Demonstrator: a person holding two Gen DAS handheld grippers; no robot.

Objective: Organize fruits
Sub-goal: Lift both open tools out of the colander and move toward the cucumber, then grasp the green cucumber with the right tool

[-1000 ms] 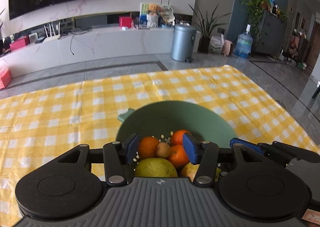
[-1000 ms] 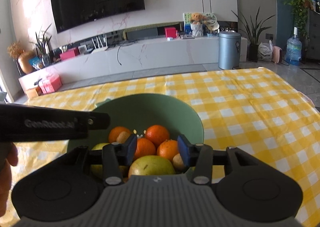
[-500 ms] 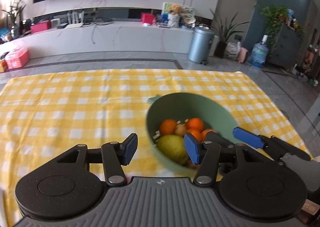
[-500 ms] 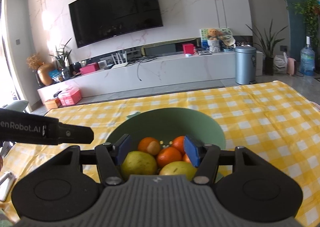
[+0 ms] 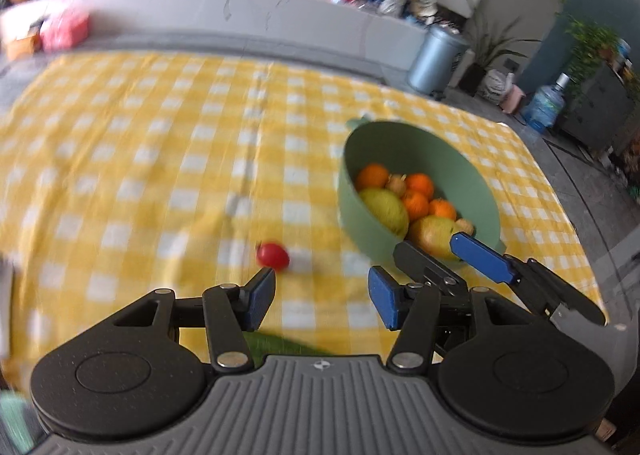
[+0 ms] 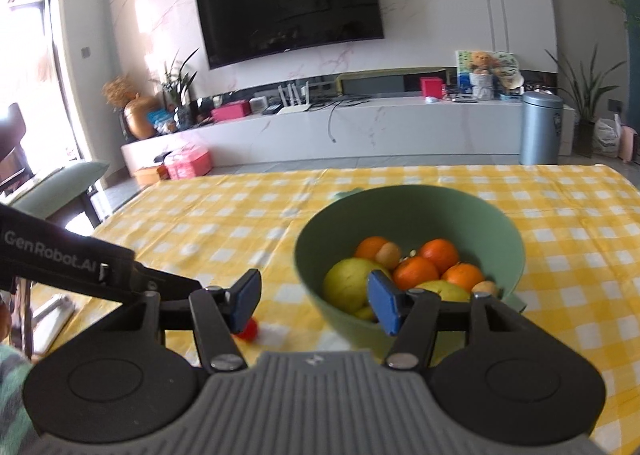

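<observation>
Table cover: a yellow-and-white checked cloth point(image 6: 560, 255) covers the whole table top; the left wrist view of it is smeared by motion.
Bowl: a green bowl point(image 6: 500, 231) stands on the cloth towards the table's right edge, well short of the far edge, with a small handle tab on its far rim.
Fruit in bowl: several oranges point(image 6: 416, 273), two yellow-green pears point(image 6: 348, 287) and a few small brownish fruits lie heaped inside.
Loose fruit: a small red fruit point(image 5: 273, 255) lies alone on the cloth left of the bowl, apart from it, nearer the table's near edge.
Left gripper: the left gripper point(image 5: 322, 297) hangs over the near part of the cloth with its blue pads spread and nothing between them; the red fruit lies just beyond its left pad.
Right gripper: the right gripper point(image 6: 314, 305) has its jaws parted and nothing clamped; the bowl's near wall shows behind its right pad.
Far wall: a white marbled wall carries a dark curved television point(image 6: 288, 3).
Low shelf: a long white ledge point(image 6: 360, 131) below it bears a router, red and pink boxes and a soft toy.
Floor: a grey lidded bin point(image 6: 542, 127) and potted plants stand right of the ledge on grey tiles.
Left side: a green-cushioned chair point(image 6: 60, 191) stands beyond the table's left edge by a bright window.
</observation>
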